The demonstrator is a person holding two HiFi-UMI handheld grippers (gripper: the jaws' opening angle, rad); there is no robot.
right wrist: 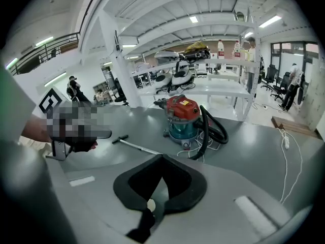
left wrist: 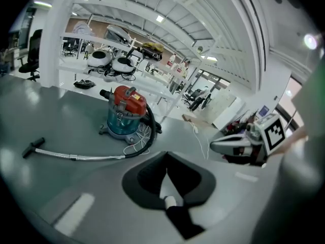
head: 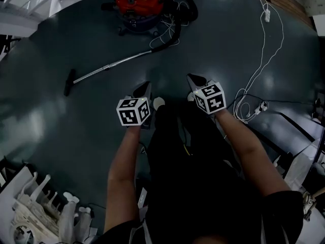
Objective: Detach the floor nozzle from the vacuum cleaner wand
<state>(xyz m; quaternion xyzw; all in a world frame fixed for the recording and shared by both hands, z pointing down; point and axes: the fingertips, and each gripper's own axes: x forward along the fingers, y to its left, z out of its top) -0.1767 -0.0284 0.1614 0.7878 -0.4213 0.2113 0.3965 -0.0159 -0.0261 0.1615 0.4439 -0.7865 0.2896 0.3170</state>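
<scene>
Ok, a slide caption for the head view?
Left gripper and right gripper, both shut and empty, short of the vacuum cleaner, its wand and floor nozzle.

The black floor nozzle (head: 69, 82) lies flat at ten o'clock, joined to the silver wand (head: 109, 66), which slants toward two o'clock.

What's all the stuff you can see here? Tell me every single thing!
vacuum cleaner: one, red top and blue body, far end of the floor
hose: one, black, from vacuum cleaner to wand
wand: one, silver, lying on the floor
floor nozzle: one, black, on the wand's left end
cable: one, white, floor at right
left gripper: one, black, shut, empty
right gripper: one, black, shut, empty
</scene>
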